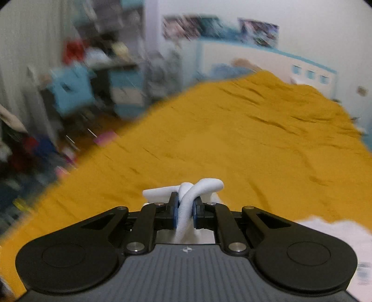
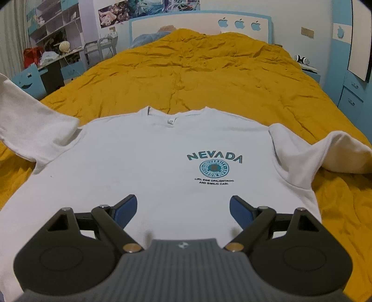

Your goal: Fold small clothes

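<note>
A white long-sleeved sweatshirt [image 2: 139, 151] with a teal "NEVADA" print lies front up on the mustard bedspread [image 2: 186, 69], collar pointing away from me. My right gripper [image 2: 183, 201] hangs open just above the shirt's lower front with nothing between its blue pads. The shirt's left sleeve [image 2: 28, 120] rises off the bed toward the upper left, while its right sleeve [image 2: 325, 153] rests on the cover. In the blurred left wrist view my left gripper [image 1: 186, 204] is shut on the rolled white sleeve cuff [image 1: 204, 185], held above the bedspread [image 1: 232, 127].
A blue chair [image 2: 30, 81], a cluttered desk [image 2: 55, 58] and wall shelves [image 2: 55, 21] stand left of the bed. The white and blue headboard [image 2: 200, 23] is at the far end. A nightstand with headphones [image 2: 302, 60] and blue drawers [image 2: 351, 93] line the right side.
</note>
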Demonstrator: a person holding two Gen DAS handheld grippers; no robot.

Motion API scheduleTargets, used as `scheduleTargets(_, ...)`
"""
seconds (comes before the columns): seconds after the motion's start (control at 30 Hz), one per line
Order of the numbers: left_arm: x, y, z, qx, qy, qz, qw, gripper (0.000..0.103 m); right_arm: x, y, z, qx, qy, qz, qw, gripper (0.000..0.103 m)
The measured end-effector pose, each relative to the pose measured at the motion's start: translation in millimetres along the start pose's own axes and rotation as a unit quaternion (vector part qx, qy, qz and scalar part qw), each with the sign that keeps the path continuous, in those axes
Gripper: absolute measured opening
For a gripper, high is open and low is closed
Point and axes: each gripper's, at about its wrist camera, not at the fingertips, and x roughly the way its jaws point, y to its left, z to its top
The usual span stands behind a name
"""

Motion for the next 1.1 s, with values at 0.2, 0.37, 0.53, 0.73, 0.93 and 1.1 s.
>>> scheduleTargets(0.2,0,-79,-31,-0.016,0.031,-0.164,0.9859,0.012,-1,-6,5,0.000,-0.004,-0.007,1.000,0.083)
scheduleTargets(0.37,26,-158,-83,-0.009,0.069,-0.249,0.9660,0.012,-1,-5,13,0.002,-0.010,-0.011,1.000,0.082)
scheduleTargets(0.53,83,-213,-136,-0.011,0.129,-0.282,0.9506,0.013,-1,-1,13,-0.006,-0.009,-0.038,0.999,0.081)
scheduleTargets(0.73,116,-233,-182,-0.027,0.179,-0.301,0.9364,0.023,3,-5,5,-0.004,0.007,-0.044,0.999,0.081)
scheduleTargets(0.93,105,-226,-202,-0.036,0.196,-0.370,0.9076,0.068,7,-5,1,0.003,0.017,-0.048,0.999,0.081)
scheduleTargets(1.1,81,-202,-190,-0.044,0.150,-0.401,0.9028,0.074,6,3,4,-0.004,0.014,-0.040,0.999,0.081)
